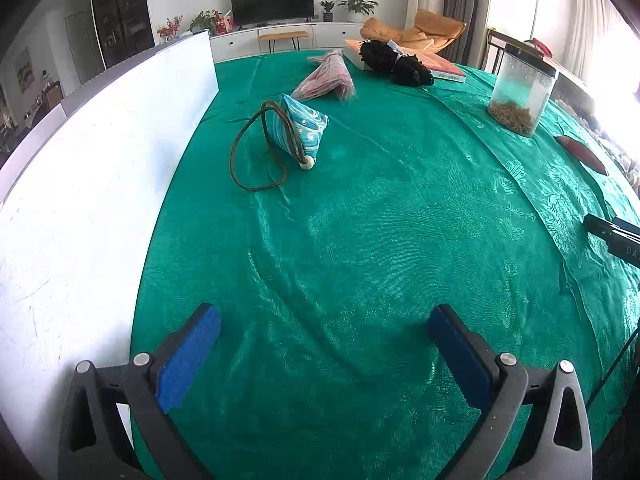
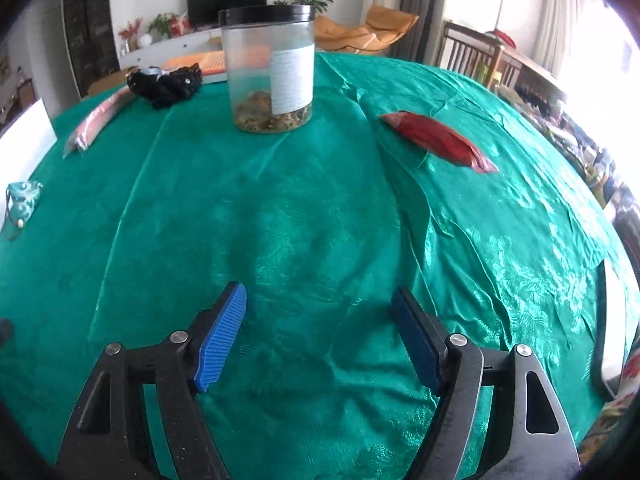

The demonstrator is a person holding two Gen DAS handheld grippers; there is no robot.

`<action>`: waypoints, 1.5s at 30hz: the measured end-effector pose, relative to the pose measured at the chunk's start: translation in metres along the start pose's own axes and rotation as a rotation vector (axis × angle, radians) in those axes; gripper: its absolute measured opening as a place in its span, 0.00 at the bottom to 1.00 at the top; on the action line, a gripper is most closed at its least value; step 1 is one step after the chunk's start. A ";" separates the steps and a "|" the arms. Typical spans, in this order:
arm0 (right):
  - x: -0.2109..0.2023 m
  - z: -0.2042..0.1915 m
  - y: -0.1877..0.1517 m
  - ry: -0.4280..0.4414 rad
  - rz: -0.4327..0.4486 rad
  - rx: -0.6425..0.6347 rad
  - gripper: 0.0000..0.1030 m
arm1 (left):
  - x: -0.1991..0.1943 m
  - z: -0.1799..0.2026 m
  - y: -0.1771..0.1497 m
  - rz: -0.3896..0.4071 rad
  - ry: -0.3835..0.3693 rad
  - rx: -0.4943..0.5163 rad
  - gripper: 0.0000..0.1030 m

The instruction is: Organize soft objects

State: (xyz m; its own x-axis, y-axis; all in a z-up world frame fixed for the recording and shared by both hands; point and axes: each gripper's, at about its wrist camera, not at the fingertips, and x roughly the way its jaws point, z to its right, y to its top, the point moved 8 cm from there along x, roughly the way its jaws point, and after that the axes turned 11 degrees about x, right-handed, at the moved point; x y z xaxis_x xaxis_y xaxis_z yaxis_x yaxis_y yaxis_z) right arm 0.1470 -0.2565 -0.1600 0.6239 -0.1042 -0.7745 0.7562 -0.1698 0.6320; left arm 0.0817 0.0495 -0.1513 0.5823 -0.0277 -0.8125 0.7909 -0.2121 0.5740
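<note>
My left gripper (image 1: 324,320) is open and empty, low over the green tablecloth (image 1: 360,240). Ahead of it lies a blue patterned pouch (image 1: 302,126) with a brown cord loop, then a folded pink cloth (image 1: 328,78) and a black fuzzy bundle (image 1: 394,62) farther back. My right gripper (image 2: 318,300) is open and empty over the cloth (image 2: 280,220). A flat red packet (image 2: 438,140) lies ahead to its right. The black bundle (image 2: 166,82), pink cloth (image 2: 96,122) and blue pouch (image 2: 24,200) show at its left.
A clear jar with a black lid (image 2: 270,68) holding brownish bits stands mid-table; it also shows in the left wrist view (image 1: 520,88). A white board (image 1: 92,160) runs along the left edge. An orange book (image 1: 424,60) lies under the black bundle. Chairs stand beyond the table.
</note>
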 end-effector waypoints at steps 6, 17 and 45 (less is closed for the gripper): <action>0.015 0.020 0.009 0.041 -0.039 0.089 0.87 | 0.000 0.000 0.000 0.000 0.000 0.000 1.00; 0.020 0.028 0.017 0.024 -0.041 0.112 0.93 | 0.000 0.000 0.000 -0.001 0.001 -0.001 1.00; 0.020 0.029 0.017 0.024 -0.041 0.112 0.93 | 0.000 0.000 0.000 -0.001 0.001 -0.001 1.00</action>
State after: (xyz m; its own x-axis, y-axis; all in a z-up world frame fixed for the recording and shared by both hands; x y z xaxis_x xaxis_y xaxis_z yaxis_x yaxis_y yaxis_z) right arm 0.1671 -0.2895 -0.1654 0.5981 -0.0718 -0.7982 0.7555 -0.2820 0.5914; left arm 0.0814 0.0497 -0.1514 0.5821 -0.0262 -0.8127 0.7915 -0.2108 0.5737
